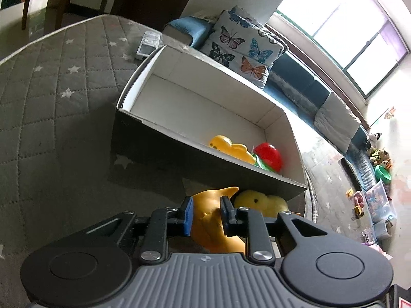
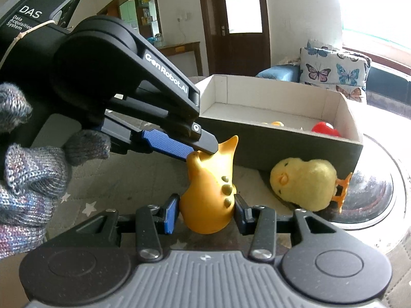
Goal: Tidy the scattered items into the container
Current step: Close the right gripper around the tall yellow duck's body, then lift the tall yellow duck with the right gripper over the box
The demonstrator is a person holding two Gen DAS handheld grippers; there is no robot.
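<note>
A: Which toy do my two tools hold?

B: Left hand-held gripper [image 1: 206,211] clamps the upper part of the orange toy [image 1: 214,228], pads pressed on both sides. Right hand-held gripper [image 2: 206,211] brackets the same orange toy [image 2: 209,195] at its lower body; pads touch or nearly touch it, and I cannot tell whether they press.

A: Where is the container?

B: The open box [image 1: 295,138] stands just beyond the toy on the grey star-quilted mat [image 1: 64,97]. Inside, at its right end, lie a yellow toy [image 1: 231,148] and a red toy [image 1: 269,155].

A: What remains outside?

B: A fuzzy yellow chick [image 2: 304,183] lies on its side against the box's outer wall, near the mat's right edge.
</note>
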